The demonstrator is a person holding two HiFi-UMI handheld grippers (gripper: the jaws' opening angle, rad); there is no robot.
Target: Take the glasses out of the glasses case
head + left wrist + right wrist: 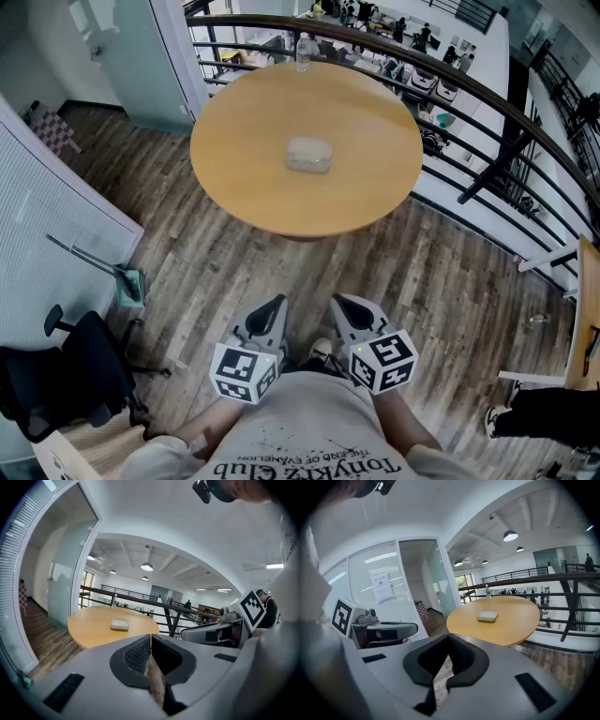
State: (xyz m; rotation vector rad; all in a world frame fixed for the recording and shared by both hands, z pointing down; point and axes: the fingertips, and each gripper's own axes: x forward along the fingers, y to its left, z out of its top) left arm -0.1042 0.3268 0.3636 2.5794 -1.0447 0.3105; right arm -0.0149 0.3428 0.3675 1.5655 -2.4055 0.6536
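A pale, closed glasses case lies near the middle of the round wooden table. No glasses show. Both grippers hang close to my body, well short of the table and over the wood floor. My left gripper is shut with nothing in it, and my right gripper is the same. In the left gripper view the case sits far ahead of the closed jaws of the left gripper. The right gripper view shows the case beyond the right gripper.
A clear bottle stands at the table's far edge. A dark curved railing runs behind and to the right of the table. A black office chair is at my lower left, beside a white louvred partition.
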